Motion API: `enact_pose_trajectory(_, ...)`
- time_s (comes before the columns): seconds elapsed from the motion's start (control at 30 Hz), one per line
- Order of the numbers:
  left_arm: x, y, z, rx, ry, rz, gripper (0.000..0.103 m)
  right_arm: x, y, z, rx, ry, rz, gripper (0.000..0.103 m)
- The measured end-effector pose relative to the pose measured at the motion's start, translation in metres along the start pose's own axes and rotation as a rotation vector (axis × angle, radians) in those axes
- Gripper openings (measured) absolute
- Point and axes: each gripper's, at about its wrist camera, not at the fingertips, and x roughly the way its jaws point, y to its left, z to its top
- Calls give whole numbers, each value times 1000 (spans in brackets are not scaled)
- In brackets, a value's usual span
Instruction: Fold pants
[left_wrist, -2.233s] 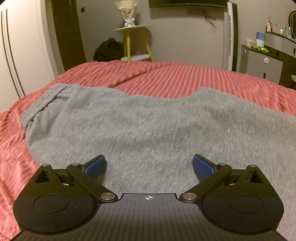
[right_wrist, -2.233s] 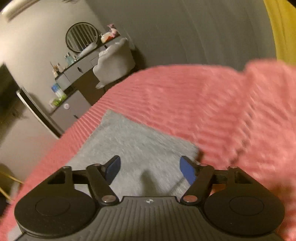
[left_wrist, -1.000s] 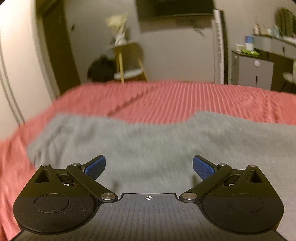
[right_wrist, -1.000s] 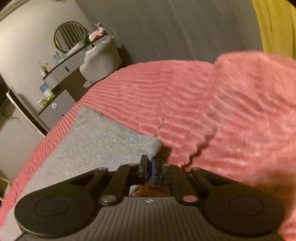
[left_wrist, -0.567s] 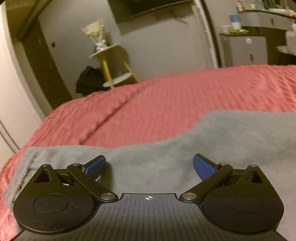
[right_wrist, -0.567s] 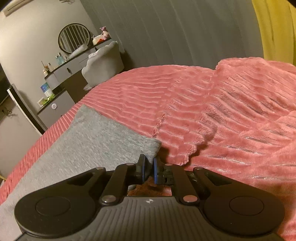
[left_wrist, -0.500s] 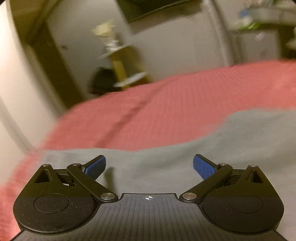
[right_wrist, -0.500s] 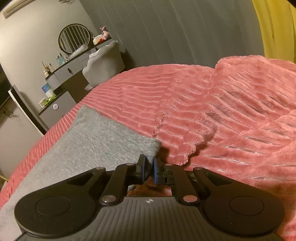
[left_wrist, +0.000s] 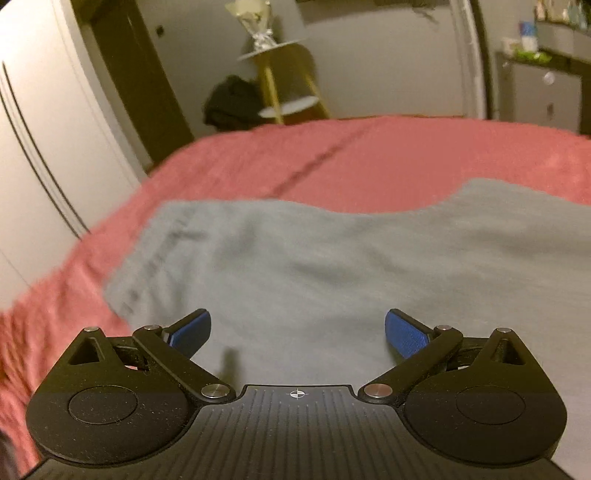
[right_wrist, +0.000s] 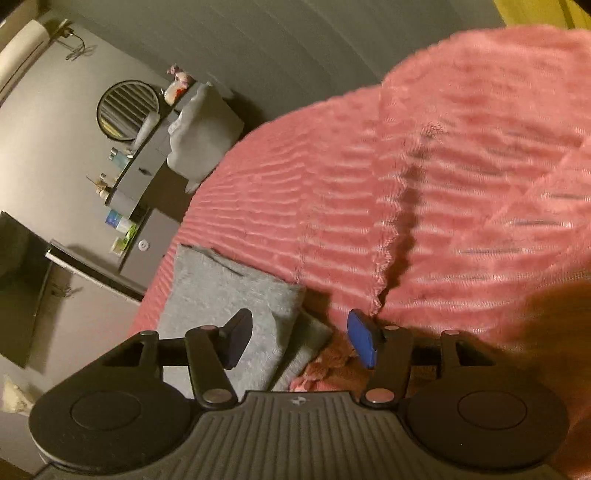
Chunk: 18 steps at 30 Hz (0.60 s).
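Crosswise, pants (left_wrist: 332, 266) lie flat, waistband apparently left; both grippers' jaws apart, empty.

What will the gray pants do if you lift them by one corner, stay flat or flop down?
Probably flop: the gray pants lie soft and wrinkled on the pink bedspread, following its shape. The folded end near the right gripper already bends over itself. The fuzzy fabric likely grips the blue pads rather than slipping.
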Motion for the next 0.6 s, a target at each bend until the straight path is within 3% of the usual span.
enact_pose_trajectory(0.13, -19, -35, -16, -10, 1, -49, 103, 6, -1, 5, -25, 53, 23, 59)
enact_pose_trajectory(0.2, -20, -42, -19, -2, 9, -89, 103, 12, -4, 8, -2, 85, 57, 59)
enact_pose_trajectory(0.3, -19, -41, -21, -9, -4, -92, 103, 19, -4, 13, 3, 117, 80, 59)
enact_pose_trajectory(0.4, -14, -27, -21, -91, 27, -95, 103, 22, 1, 15, -39, 145, 77, 33)
enact_pose_trajectory(0.43, -13, -23, -21, -117, 39, -89, 103, 23, 3, 15, -43, 159, 74, 29)
enact_pose_trajectory(0.6, -8, -15, -23, -183, 81, -56, 103, 19, 17, 9, -127, 135, 92, 25)
